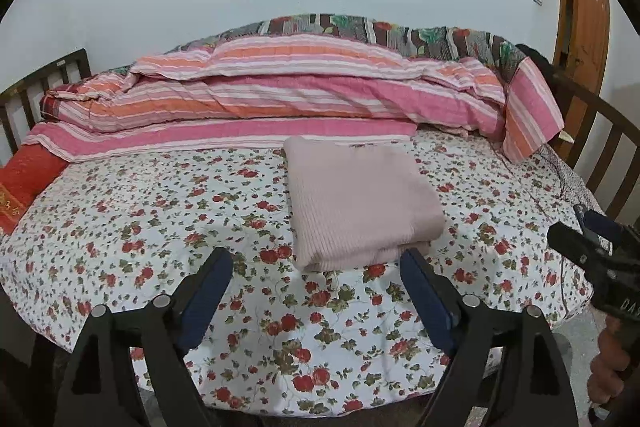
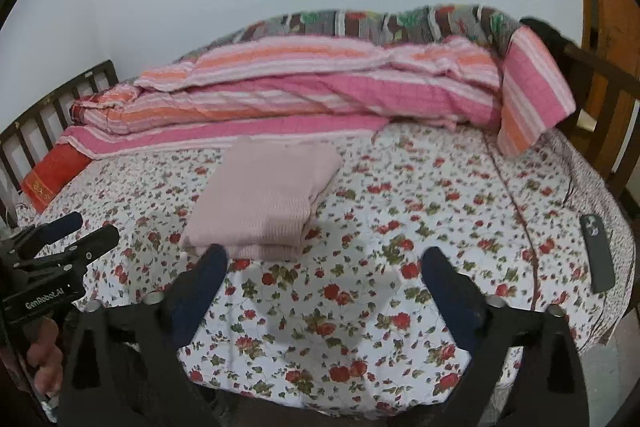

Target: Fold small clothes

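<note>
Pink knit top (image 1: 362,201) is folded into a neat rectangle on the floral sheet (image 1: 160,227), just in front of the striped quilt pile (image 1: 280,95). Left gripper (image 1: 316,263) has its jaws spread wide w/ nothing between them, right gripper (image 2: 324,261) same, both hanging near the front edge of the top but not touching afaict. Looks basically done imo. Main risk now: a fingertip catches that front edge and flips the layers open. Also the phone (image 2: 598,253) sits near the bed edge on the right, easy to knock off tbh.
</note>
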`<state>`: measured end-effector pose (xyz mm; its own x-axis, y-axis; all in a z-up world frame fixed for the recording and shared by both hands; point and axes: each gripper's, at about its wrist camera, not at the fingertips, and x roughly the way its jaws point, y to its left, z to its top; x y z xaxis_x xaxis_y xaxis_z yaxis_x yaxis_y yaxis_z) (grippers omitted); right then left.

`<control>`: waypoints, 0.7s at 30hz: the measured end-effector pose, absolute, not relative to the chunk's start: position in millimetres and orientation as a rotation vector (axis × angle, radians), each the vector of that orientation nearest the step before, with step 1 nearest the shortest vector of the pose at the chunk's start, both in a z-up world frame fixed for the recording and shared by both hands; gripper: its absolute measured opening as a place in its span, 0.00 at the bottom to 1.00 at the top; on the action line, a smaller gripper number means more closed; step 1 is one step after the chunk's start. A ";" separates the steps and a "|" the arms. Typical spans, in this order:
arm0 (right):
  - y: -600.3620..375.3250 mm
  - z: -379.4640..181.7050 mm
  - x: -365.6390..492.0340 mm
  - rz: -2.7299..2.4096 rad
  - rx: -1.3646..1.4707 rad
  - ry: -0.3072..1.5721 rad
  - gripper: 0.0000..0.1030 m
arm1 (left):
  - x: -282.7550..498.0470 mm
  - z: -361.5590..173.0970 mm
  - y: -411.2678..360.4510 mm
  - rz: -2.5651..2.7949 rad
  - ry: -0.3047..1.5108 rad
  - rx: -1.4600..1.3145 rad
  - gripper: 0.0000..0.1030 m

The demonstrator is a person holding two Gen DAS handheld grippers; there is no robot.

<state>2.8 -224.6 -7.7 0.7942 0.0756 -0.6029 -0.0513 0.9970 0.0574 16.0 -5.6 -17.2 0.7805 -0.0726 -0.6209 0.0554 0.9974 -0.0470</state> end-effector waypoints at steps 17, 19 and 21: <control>-223.0 -7.8 -7.8 0.020 0.049 0.642 0.99 | -1.2 -4.8 0.8 -0.055 0.635 -0.032 0.86; -223.4 -8.0 -8.3 0.015 0.050 0.645 0.99 | -1.5 -5.0 0.7 -0.054 0.633 -0.034 0.86; -223.1 -8.4 -8.6 0.017 0.045 0.649 0.99 | -1.9 -4.5 1.5 -0.056 0.631 -0.038 0.86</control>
<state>-8.6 -223.1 -8.4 0.7964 0.0297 -0.6040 -0.0013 0.9989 0.0473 -1.9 1.5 -4.5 0.8060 -0.0639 -0.5884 0.0408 0.9978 -0.0524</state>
